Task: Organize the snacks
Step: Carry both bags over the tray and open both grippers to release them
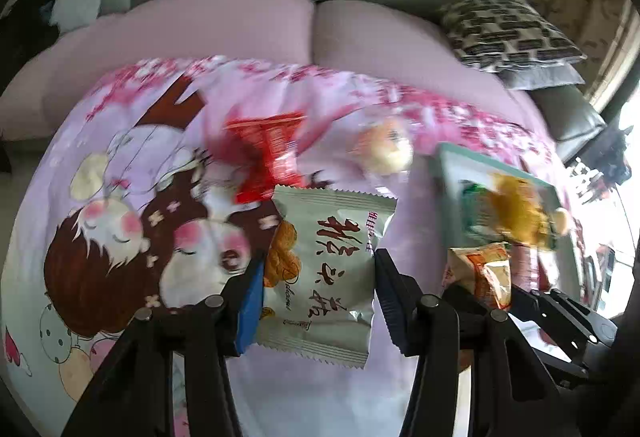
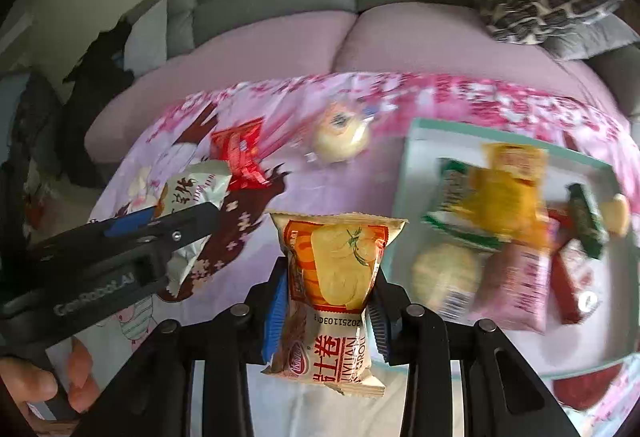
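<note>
My left gripper (image 1: 318,273) is shut on a pale green walnut-cake packet (image 1: 320,269), held clear above the cartoon-printed pink cloth (image 1: 120,173). My right gripper (image 2: 328,305) is shut on an orange and cream egg-roll packet (image 2: 334,293), also lifted. The right wrist view shows the left gripper (image 2: 180,233) with its green packet (image 2: 196,189) at the left, gripped by a hand (image 2: 28,389). In the left wrist view the right gripper's packet (image 1: 480,273) shows at the right. A red packet (image 1: 268,157) and a round wrapped bun (image 1: 384,151) lie on the cloth.
A teal-rimmed white tray (image 2: 412,141) at the right holds several snack packets, among them a yellow one (image 2: 508,193) and a pink one (image 2: 516,289). Behind the cloth are a pink and grey sofa (image 1: 240,21) and a patterned cushion (image 1: 508,31).
</note>
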A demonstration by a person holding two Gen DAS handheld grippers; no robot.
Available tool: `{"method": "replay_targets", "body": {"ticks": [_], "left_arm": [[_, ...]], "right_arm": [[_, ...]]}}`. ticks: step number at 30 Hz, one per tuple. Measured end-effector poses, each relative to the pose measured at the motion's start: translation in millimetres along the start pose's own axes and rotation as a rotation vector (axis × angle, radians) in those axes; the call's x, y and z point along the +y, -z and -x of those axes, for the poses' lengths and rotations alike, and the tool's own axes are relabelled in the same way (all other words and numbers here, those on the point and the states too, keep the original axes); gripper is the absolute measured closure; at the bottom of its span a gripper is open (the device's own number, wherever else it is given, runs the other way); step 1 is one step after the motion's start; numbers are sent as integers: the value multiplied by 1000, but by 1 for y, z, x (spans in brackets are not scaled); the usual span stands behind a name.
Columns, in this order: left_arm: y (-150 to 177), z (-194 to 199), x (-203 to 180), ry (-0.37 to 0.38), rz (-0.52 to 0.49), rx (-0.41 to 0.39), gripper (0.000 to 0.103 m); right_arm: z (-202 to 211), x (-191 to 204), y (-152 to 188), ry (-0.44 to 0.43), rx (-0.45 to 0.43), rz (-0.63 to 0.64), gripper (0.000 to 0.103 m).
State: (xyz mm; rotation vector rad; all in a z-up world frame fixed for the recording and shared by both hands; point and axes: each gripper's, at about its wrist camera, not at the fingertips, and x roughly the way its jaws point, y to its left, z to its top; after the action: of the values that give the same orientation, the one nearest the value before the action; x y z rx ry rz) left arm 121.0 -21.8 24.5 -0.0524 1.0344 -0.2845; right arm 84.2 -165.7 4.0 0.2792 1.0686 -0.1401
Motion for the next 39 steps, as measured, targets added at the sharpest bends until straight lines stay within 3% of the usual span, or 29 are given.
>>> {"method": "replay_targets", "body": {"ticks": [9, 15, 20, 27, 36, 39], "left_arm": [[0, 21, -92, 91, -149, -37, 49], [13, 3, -157, 137, -271, -3, 49], [24, -19, -184, 134, -307, 43, 49], [34, -43, -200, 113, -328, 80, 49], [31, -56, -203, 102, -325, 87, 48], [30, -51, -203, 114, -325, 85, 34]], "right_arm": [[53, -91, 2, 99, -90, -161, 64], [65, -167, 16, 184, -87, -311, 64], [68, -212, 26, 226, -75, -391, 64], [65, -238, 33, 240, -70, -445, 64], [54, -237, 29, 258, -52, -421, 63], [54, -235, 28, 269, -49, -414, 58]]}}
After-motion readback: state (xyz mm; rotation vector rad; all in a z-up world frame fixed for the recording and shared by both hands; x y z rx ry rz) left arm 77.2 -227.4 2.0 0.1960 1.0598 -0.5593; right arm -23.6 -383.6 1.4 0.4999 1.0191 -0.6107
